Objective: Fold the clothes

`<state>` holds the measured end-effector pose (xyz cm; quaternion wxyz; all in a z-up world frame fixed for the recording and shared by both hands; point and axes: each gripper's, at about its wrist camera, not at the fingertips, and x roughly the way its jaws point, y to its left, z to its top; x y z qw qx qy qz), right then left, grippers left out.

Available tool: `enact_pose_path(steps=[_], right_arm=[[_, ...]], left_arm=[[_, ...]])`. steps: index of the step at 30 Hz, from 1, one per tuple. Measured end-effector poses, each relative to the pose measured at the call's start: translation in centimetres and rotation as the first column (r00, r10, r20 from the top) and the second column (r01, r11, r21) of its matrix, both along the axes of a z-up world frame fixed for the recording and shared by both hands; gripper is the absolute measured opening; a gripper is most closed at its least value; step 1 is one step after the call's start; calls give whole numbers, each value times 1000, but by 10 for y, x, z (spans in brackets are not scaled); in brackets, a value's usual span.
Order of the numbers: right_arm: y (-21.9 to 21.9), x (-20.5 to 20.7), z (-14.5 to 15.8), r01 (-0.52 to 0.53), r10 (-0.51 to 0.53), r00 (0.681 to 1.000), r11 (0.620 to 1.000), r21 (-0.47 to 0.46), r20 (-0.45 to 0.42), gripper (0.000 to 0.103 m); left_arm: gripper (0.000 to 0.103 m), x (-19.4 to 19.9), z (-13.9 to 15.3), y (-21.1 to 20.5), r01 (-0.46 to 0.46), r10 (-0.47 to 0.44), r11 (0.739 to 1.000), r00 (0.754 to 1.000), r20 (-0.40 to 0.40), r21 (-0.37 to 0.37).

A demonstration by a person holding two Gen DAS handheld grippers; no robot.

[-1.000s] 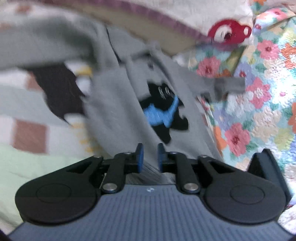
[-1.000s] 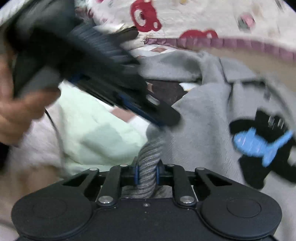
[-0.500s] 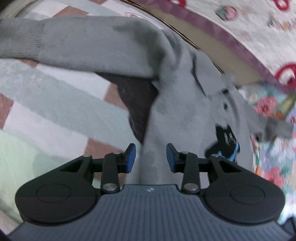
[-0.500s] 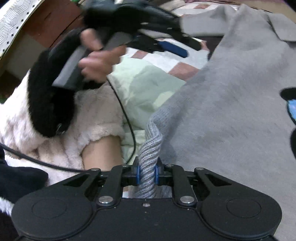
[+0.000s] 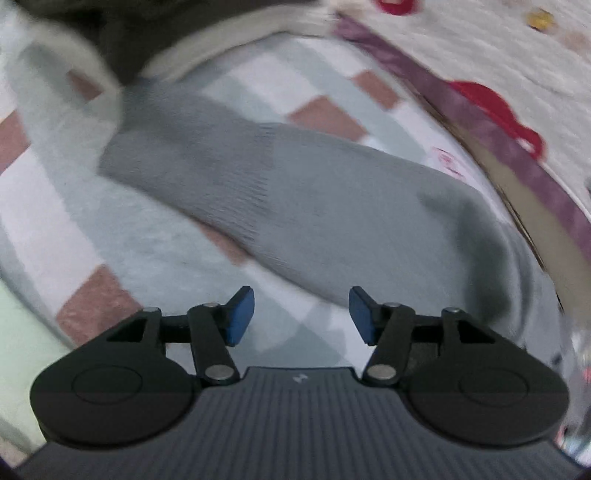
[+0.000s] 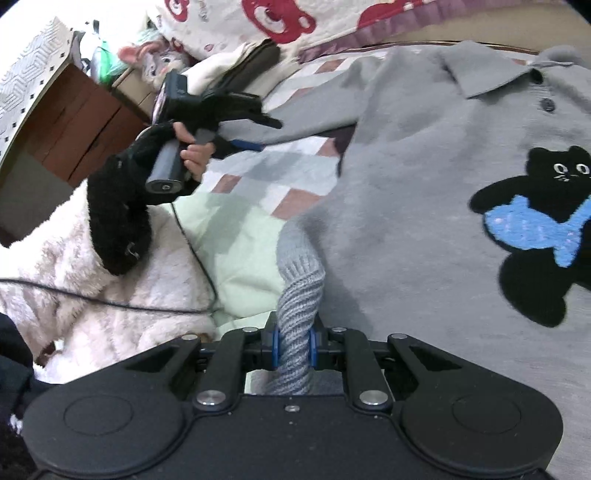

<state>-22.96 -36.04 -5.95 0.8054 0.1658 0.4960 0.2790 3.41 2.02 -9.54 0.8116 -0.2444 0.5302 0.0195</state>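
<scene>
Left gripper [image 5: 301, 314] moved to sleeve [image 5: 258, 195], jaws wide | right gripper [image 6: 293, 349] jaws pinching hem [image 6: 297, 295]

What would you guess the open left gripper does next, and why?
Probably it eases forward and closes on the sweater sleeve lying flat on the checked blanket. The left gripper is open and empty just short of the sleeve, while the right gripper already pinches the ribbed hem, so the sleeve looks next to fold.

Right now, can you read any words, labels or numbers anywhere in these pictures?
No readable text.
Left gripper: small pale mark on its body, too small to read.
Grey sweater: cat-and-fish picture only, no words.
White quilt: red prints, no letters.
</scene>
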Motion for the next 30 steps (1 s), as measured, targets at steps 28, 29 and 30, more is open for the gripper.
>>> enact_pose_path(steps=[28,29,30], right_arm=[[27,-9,-1,-73,82,994,991,-115,77,19],[25,-10,0,-70,76,995,994,-85,70,19],[23,-11,0,-67,71,996,996,-56,63,19]], left_arm=[[9,16,10,6,149,-346,784,911,225,602],[9,10,18,-6,155,-408,729,881,241,667],[9,4,30,-14,145,-453,688,851,265,711]])
